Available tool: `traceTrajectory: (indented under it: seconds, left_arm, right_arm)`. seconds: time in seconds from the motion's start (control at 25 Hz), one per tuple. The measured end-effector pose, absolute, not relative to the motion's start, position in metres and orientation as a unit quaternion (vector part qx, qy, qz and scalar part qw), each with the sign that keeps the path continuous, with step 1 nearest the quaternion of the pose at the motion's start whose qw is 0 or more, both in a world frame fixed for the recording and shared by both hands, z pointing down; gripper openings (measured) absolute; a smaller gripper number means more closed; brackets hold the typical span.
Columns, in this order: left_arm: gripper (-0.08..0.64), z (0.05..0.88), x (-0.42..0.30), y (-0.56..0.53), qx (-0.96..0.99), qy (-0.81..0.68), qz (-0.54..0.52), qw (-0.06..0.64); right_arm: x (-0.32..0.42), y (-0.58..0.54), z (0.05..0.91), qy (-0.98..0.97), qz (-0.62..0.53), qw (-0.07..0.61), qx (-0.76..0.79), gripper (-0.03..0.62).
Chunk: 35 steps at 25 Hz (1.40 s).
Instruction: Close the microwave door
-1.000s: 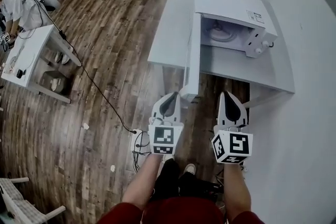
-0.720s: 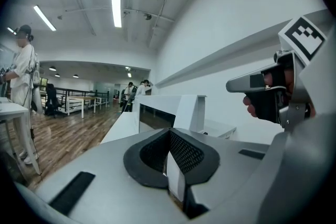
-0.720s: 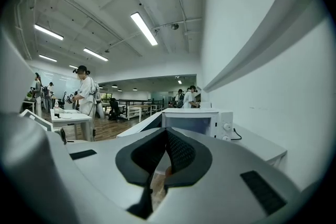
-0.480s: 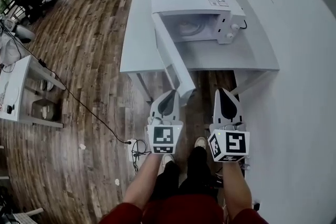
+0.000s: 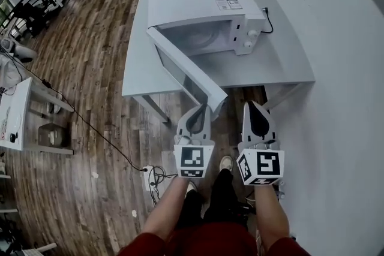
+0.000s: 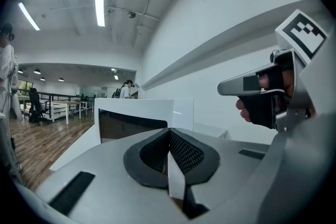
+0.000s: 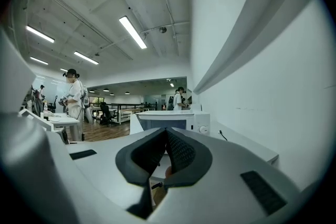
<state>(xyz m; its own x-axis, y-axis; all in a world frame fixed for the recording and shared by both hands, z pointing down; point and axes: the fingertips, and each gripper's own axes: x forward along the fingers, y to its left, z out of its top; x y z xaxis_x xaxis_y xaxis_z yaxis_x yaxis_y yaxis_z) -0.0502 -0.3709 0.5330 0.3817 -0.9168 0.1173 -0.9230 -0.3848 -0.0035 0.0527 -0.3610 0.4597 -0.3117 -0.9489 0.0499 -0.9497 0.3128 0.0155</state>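
Microwave door [image 5: 183, 72] hangs half-open in head view; left gripper [image 6: 169, 130] and right gripper [image 7: 166, 130] show jaws closed, empty.

door [image 5: 185, 72] jutting outward, wall [image 5: 351, 69] (right) close

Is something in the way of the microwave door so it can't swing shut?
Nothing visible is. Between the open microwave door and the front of the microwave there is only bare table, and nothing pokes out of the oven. The left gripper is right by the door's free edge, with nothing between them.
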Motion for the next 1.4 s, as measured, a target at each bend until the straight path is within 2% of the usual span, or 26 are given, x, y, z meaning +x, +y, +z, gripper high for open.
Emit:
traceTrajectory:
  seconds: [0.56, 1.4]
  left_arm:
    - [0.026, 0.527, 0.029, -0.467, 0.825, -0.563, 0.046, 0.03]
    - [0.026, 0.54, 0.069, -0.614, 0.806, -0.587, 0.069, 0.023]
  right_arm:
    - [0.123, -0.441, 0.464, -0.823, 0.014, 0.036, 0.567, 0.027]
    - [0.181, -0.552, 0.474, -0.832, 0.025, 0.034, 0.553, 0.027]
